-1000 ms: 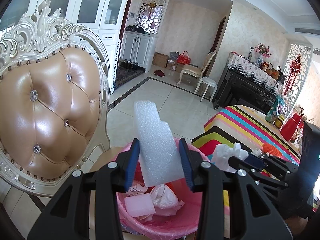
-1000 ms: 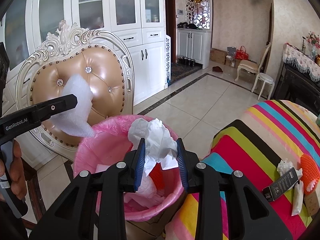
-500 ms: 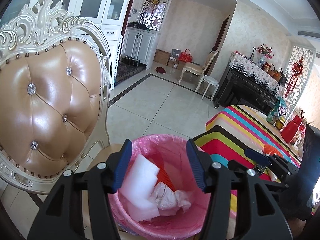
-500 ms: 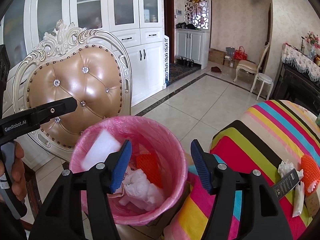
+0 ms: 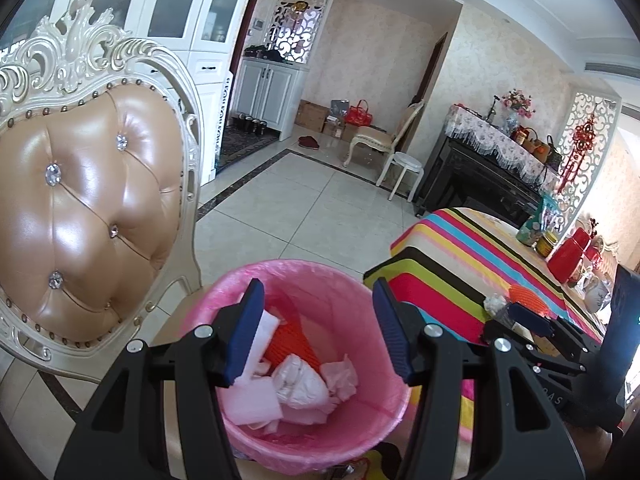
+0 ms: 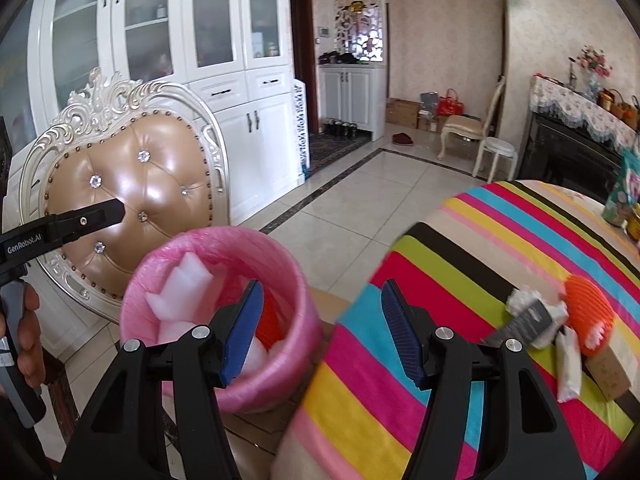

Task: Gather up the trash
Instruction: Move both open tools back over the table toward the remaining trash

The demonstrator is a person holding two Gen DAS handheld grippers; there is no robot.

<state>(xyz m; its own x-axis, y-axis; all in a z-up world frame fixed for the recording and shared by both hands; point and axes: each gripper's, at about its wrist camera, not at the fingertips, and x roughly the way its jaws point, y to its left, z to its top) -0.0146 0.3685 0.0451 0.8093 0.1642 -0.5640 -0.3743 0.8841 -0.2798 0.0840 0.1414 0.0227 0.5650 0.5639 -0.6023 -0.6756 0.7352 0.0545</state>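
Hovering over the pink bin, left gripper spread, empty. Right gripper spread too, lower centre, between bin and striped table.

A table under a striped cloth fills the right of the scene. Near its right edge lie an orange foam net, crumpled white paper, a dark flat packet and a white wrapper.

We see a thin, crinkled pink plastic bin liner holding matt white foam blocks and crumpled white paper; the tufted tan leather chair back shines glossy, and the striped tablecloth looks like matt woven cloth.
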